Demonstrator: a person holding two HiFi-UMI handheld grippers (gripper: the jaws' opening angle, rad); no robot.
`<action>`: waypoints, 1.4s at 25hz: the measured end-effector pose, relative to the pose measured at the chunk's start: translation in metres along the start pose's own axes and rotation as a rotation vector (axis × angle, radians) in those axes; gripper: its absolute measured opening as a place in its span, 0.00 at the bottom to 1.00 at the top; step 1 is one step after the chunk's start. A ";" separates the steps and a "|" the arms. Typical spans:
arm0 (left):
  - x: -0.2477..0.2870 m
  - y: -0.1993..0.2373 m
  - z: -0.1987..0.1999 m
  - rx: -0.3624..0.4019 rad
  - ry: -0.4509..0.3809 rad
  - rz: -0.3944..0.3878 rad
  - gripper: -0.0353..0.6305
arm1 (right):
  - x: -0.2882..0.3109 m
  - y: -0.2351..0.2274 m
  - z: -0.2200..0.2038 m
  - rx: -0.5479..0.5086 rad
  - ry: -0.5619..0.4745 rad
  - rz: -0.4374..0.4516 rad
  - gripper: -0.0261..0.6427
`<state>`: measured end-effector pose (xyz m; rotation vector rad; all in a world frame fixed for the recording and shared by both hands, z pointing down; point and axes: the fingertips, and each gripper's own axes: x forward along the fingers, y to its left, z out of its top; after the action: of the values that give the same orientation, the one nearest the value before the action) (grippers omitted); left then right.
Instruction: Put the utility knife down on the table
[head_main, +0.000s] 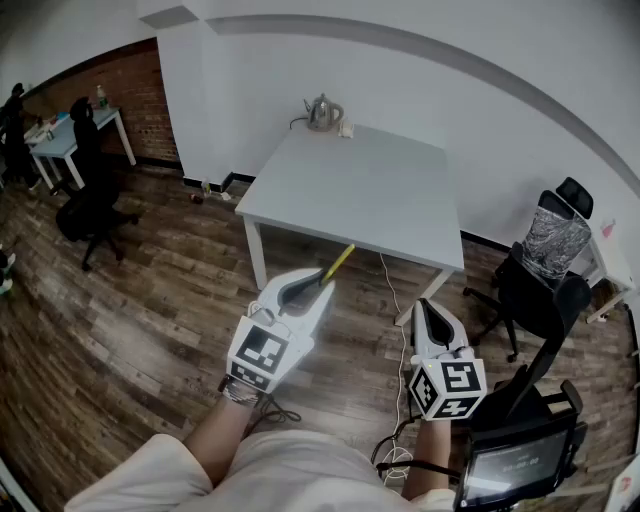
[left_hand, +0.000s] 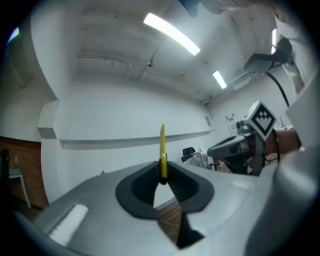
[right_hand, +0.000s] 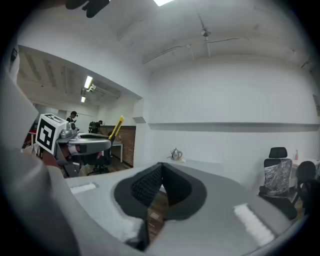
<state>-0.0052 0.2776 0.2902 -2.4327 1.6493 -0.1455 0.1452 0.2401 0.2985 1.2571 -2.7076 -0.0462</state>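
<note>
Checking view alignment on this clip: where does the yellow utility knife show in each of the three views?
Head view: utility knife pokes from the left hand-held gripper, just below centre.
Left gripper view: utility knife at centre, upright, clamped between the jaws.
Right gripper view: utility knife upper left, slanting above the left hand-held gripper.
Shared landmark: the kettle, in head and right gripper views only.

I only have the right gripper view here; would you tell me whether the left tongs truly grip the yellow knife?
Observer: Yes. The left gripper view shows the left gripper with its tongs shut on the utility knife, which stands straight out from them.
Operator: Thank you. Is it above the table?
Observer: No. The head view shows both it and the right gripper over the wooden floor, short of the near edge of the table.
</note>
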 end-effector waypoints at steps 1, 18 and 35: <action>0.000 0.000 -0.001 0.000 0.002 0.000 0.14 | 0.001 0.000 0.000 0.002 -0.002 0.004 0.04; -0.003 -0.011 -0.006 -0.025 0.019 0.010 0.14 | -0.007 -0.003 -0.005 0.055 -0.006 0.016 0.04; -0.008 -0.051 -0.010 -0.032 0.052 0.050 0.14 | -0.031 -0.018 -0.016 0.077 -0.003 0.084 0.04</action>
<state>0.0364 0.3026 0.3117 -2.4281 1.7451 -0.1777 0.1810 0.2521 0.3085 1.1624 -2.7859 0.0674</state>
